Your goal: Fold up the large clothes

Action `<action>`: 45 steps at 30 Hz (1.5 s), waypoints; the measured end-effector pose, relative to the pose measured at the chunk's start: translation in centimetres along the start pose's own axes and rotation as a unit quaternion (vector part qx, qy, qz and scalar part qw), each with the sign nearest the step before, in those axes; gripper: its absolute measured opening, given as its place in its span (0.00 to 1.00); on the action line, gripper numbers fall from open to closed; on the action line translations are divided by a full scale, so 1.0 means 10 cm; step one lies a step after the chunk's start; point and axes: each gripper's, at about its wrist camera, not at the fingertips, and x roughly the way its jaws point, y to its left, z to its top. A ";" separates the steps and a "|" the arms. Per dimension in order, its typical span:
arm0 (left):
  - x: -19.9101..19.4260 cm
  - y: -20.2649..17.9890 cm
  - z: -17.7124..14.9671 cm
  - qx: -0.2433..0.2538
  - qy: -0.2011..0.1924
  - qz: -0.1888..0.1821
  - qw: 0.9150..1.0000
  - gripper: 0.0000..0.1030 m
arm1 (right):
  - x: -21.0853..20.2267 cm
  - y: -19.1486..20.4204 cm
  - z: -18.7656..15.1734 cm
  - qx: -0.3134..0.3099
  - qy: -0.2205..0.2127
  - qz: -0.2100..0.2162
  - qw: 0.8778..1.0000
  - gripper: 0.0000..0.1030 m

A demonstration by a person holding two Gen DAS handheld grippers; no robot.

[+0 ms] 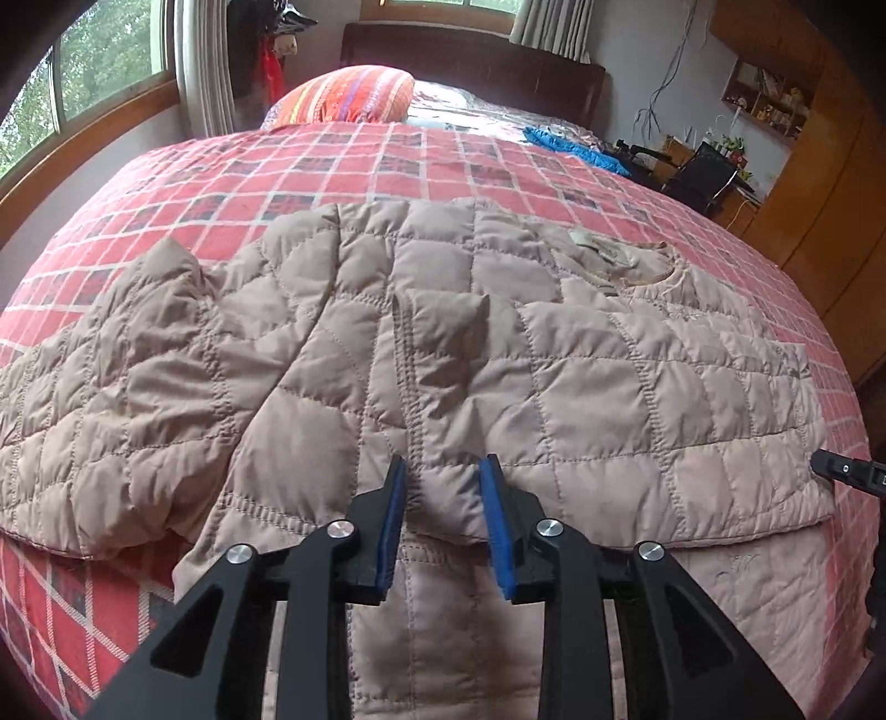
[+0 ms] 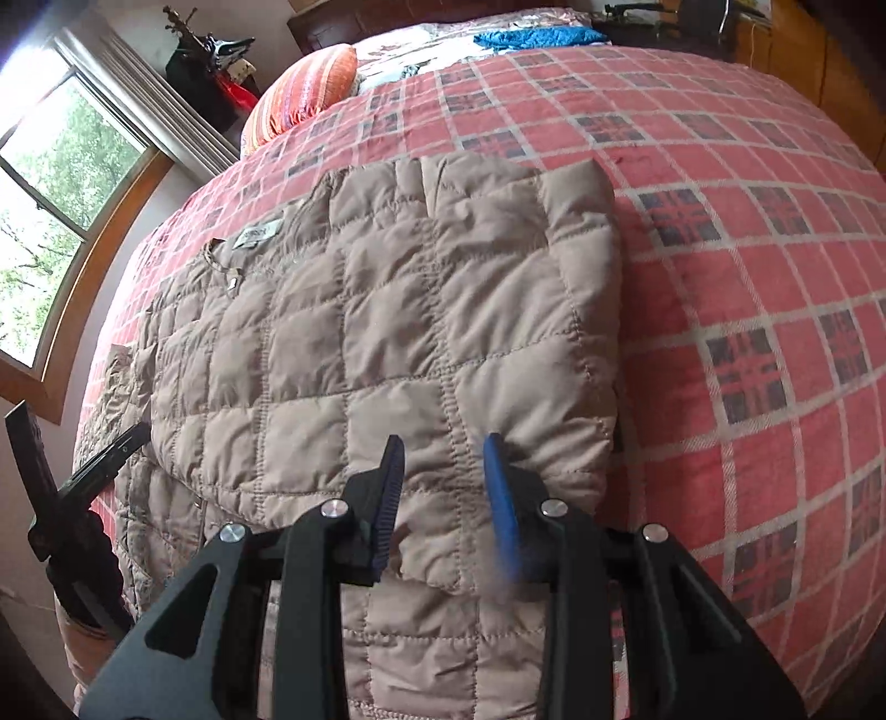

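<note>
Beige and quilted, the one large jacket lies flat on the bed, on top of the red checked bedspread. Its padding is stitched in squares, and the cloth is wrinkled and puffy. One side is already folded over the middle, so a neat doubled panel with a straight edge shows in the right wrist view. Near the collar I see a small pale label. On my left side one sleeve is spread out and crumpled toward the edge of the bed.

My left gripper is spread open, its two blue pads standing on both sides of a raised ridge of the jacket near the lower hem. The pads are beside the cloth but they are not pressed together on it. My right gripper is also open, with a wide gap between the fingers. It hovers just over the folded panel near its right corner, and I cannot tell if the tips touch the cloth. One finger looks blurred.

I count one jacket, two grippers, one striped orange pillow at the head of the bed, and one blue cloth lying far away near the headboard.
</note>
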 end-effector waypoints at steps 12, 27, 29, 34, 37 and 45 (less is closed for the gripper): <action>-0.15 0.18 -0.02 -0.017 -0.003 -0.022 1.000 0.38 | -0.01 0.33 0.01 0.004 -0.010 -0.060 0.998 0.32; -1.04 2.49 -0.40 -0.194 -0.043 0.124 0.972 0.53 | 0.34 2.10 -0.04 -0.108 0.025 -0.003 0.994 0.37; -1.07 2.82 -0.50 -0.223 -0.040 0.143 0.963 0.53 | 0.50 2.17 -0.04 -0.109 0.040 -0.004 0.993 0.37; -1.11 3.47 -0.68 -0.299 -0.037 0.170 0.938 0.56 | 0.82 2.24 -0.06 -0.114 0.058 -0.027 0.991 0.37; -1.09 3.76 -0.74 -0.345 -0.039 0.181 0.920 0.56 | 0.87 2.22 -0.07 -0.118 0.057 -0.031 0.991 0.37; -0.91 4.02 -0.67 -0.382 -0.068 0.154 0.909 0.49 | 0.87 2.21 -0.07 -0.125 0.055 -0.021 0.990 0.36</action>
